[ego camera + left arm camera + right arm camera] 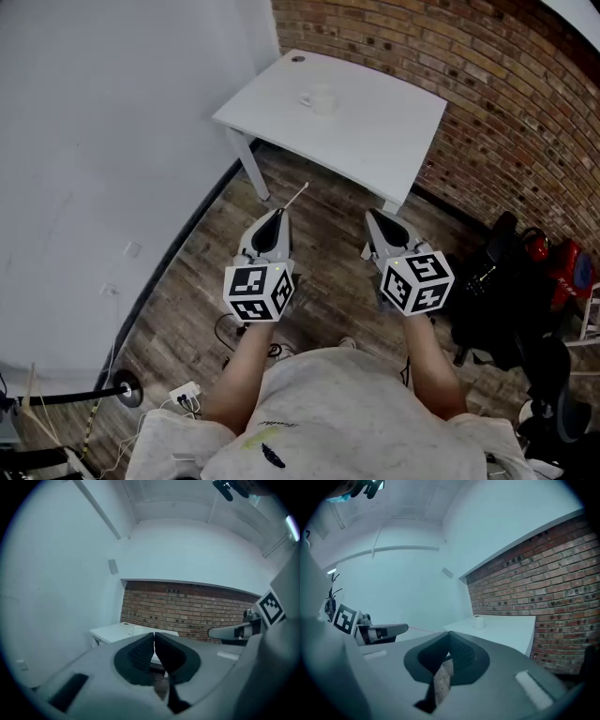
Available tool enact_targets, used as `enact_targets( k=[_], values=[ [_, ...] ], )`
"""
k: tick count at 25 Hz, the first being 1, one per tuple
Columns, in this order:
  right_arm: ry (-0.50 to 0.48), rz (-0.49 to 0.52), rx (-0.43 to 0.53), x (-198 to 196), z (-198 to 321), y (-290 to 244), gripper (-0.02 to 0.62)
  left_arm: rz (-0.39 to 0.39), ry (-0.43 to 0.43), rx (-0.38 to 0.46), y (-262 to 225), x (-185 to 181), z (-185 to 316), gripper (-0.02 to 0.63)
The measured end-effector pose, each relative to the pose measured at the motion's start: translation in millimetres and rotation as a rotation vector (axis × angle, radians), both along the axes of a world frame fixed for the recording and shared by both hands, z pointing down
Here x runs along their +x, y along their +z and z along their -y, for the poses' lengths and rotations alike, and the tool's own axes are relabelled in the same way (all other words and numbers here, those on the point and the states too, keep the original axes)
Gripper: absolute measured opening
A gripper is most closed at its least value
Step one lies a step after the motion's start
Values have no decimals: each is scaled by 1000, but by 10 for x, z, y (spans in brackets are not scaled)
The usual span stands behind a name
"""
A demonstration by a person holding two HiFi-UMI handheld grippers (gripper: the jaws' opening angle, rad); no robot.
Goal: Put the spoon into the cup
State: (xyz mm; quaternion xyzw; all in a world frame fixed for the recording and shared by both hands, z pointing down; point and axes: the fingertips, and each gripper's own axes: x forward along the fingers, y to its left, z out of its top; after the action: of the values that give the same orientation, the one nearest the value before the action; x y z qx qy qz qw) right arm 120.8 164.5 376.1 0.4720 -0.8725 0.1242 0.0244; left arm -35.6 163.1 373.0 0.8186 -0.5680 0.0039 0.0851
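A white cup point(322, 99) stands on the white table point(384, 131), well ahead of both grippers; it also shows small in the left gripper view, cup point(131, 631), and in the right gripper view, cup point(478, 621). My left gripper point(278, 213) is shut on a thin spoon point(297, 195), whose handle sticks out forward toward the table's near edge. Seen from the right gripper view, the spoon point(424, 630) is a fine line leaving the left gripper point(406, 628). My right gripper point(373, 216) is level beside it, shut with nothing in it. Both hang over the wooden floor, short of the table.
A brick wall point(487, 84) runs behind and right of the table. A white wall point(103, 141) is on the left. A black chair and bags with red headphones point(536, 246) are at the right. Cables and a power strip point(185, 395) lie on the floor at lower left.
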Motion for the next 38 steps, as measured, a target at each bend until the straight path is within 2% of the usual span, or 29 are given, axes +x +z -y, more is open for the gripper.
enact_targets(
  k=[11, 20, 29, 38],
  values=[
    [-42, -11, -19, 352, 45, 166, 11, 9, -38, -14, 71, 409, 44, 3],
    [-70, -2, -32, 333, 231, 202, 11, 15, -46, -29, 109, 439, 248, 3],
    [-29, -38, -60, 120, 793, 340, 11, -17, -4, -41, 260, 228, 917, 3],
    [32, -55, -85, -422, 1628, 356, 11, -21, 70, -51, 273, -235, 1838, 3]
  ],
)
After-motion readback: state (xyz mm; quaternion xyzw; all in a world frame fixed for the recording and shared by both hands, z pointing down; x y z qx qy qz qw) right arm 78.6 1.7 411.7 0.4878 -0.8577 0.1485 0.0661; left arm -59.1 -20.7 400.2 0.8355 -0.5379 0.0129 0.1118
